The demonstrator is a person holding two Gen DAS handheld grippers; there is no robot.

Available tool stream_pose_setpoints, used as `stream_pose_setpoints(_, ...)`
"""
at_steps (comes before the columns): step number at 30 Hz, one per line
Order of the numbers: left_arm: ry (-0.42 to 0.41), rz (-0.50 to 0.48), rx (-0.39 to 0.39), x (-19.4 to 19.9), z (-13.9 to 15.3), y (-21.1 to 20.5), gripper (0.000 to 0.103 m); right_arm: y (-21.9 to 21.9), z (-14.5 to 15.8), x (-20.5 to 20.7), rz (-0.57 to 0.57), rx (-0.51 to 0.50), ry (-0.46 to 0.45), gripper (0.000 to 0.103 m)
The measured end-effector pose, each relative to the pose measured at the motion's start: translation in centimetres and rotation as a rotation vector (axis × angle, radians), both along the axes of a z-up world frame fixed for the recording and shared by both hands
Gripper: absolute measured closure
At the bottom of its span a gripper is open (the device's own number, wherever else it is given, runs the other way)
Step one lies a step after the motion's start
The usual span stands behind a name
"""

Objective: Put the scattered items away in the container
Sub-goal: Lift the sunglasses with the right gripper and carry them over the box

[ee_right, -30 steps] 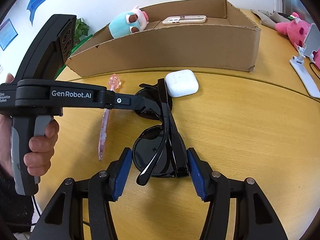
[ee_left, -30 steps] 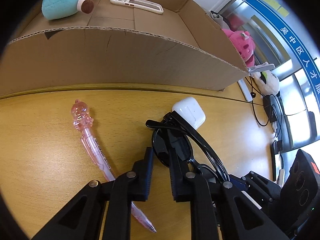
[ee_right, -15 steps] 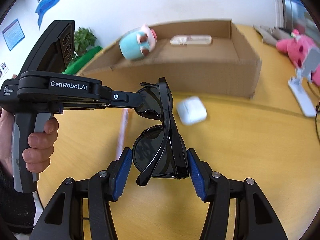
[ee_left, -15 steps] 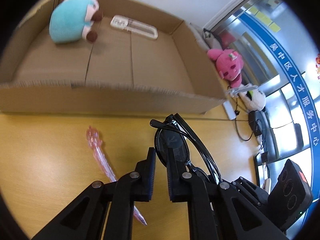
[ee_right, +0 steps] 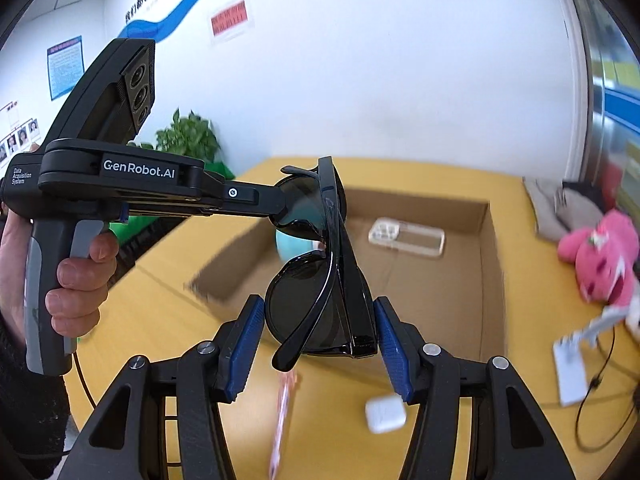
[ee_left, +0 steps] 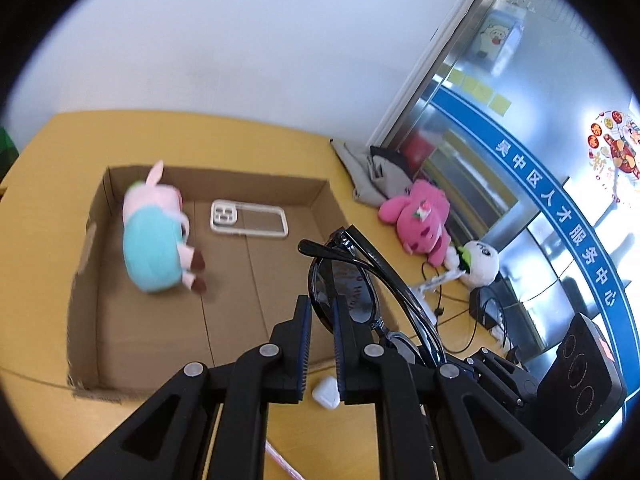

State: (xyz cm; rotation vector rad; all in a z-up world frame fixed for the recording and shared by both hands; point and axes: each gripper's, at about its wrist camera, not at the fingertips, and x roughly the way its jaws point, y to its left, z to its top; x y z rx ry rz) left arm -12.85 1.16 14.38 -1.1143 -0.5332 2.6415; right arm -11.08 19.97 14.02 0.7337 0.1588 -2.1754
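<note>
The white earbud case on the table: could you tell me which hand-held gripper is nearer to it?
Cannot tell. Both the left hand-held gripper and the right hand-held gripper hold the sunglasses above the earbud case, neither touching it.

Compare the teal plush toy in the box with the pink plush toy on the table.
The teal plush toy lies inside the cardboard box; the pink plush toy lies outside it on the table. The teal plush toy is teal-bodied with a pale pink head; the pink plush toy is magenta all over. Both are soft toys lying down, untouched by either gripper.
</note>
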Motion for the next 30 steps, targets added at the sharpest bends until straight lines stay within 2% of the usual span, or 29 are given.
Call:
stream_pose_setpoints(5,0.026,0.003,-0.022,-2.3,2.3,-0.9,0.093,-1.6,2.6,-2.4,0.004,0.005,0.032,0.043)
stream_pose_setpoints(11,-0.021,-0.008,-0.011,-6.2,1.7,-2.5,0.093,-3.6,2.8,-6.0,-0.008,0.039,0.008,0.043)
stream_pose_setpoints(15,-0.074,-0.021,0.007,-9.1,-0.4,-3.3,0.093,-4.2,1.3,-8.4,-0.013,0.031,-0.059,0.043)
stream_pose_setpoints(20,-0.149,-0.015,0.012,-12.6,-3.8,-4.3,0.093,-5.7,-1.3,-11.6,-0.027,0.084,-0.11,0.043)
stream_pose_setpoints(30,-0.343,0.02,-0.029,-20.0,-11.2,-5.7,0.093,-9.0,-8.4,-19.8,-0.003,0.146,-0.318,0.043)
